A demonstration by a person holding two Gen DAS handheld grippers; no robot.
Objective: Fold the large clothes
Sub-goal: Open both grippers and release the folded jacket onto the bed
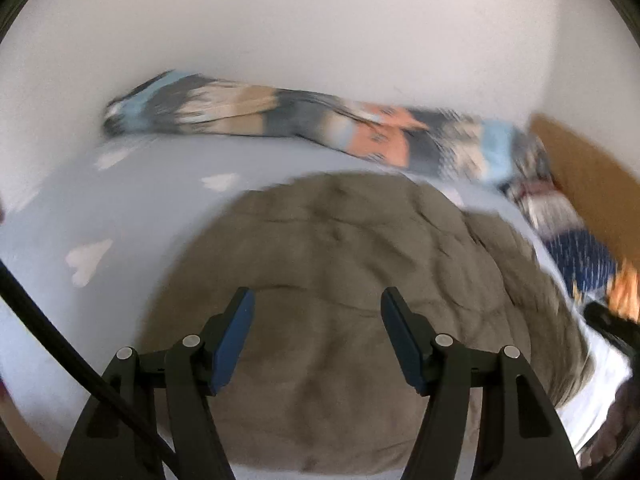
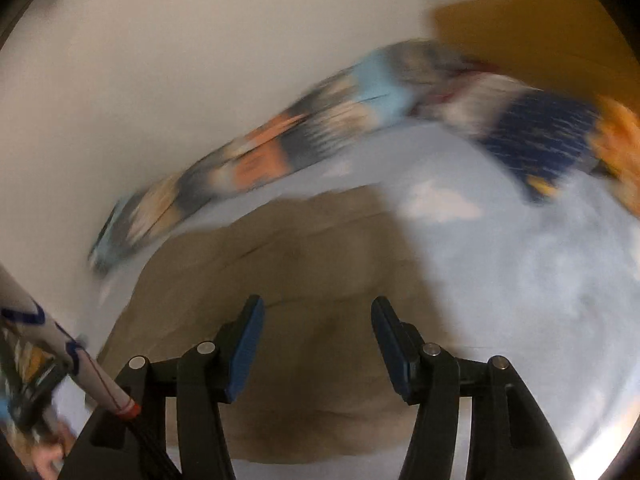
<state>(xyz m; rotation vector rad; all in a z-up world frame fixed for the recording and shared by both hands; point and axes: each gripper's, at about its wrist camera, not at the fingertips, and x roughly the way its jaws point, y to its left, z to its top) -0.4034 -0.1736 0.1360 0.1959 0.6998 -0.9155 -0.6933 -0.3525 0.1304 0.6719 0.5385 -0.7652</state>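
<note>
On a pale blue bedsheet with white patches (image 1: 80, 216), the olive-brown padded garment (image 1: 340, 280) fills the frame's centre; your left gripper (image 1: 318, 336) and right gripper (image 2: 318, 344) hover above it, jaws apart and empty, seemingly ready to pinch an edge.

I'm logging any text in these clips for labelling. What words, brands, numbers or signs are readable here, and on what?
None can be read in either view.
Patterned blanket: colour blocks only, blurred, no lettering.
Brown garment: plain, no label showing.
Light blue sheet: white shapes, not text.
White sleeve-like thing at the right view's lower left: blue marks, too blurred to read.
Left tool and right tool: no markings visible.
</note>
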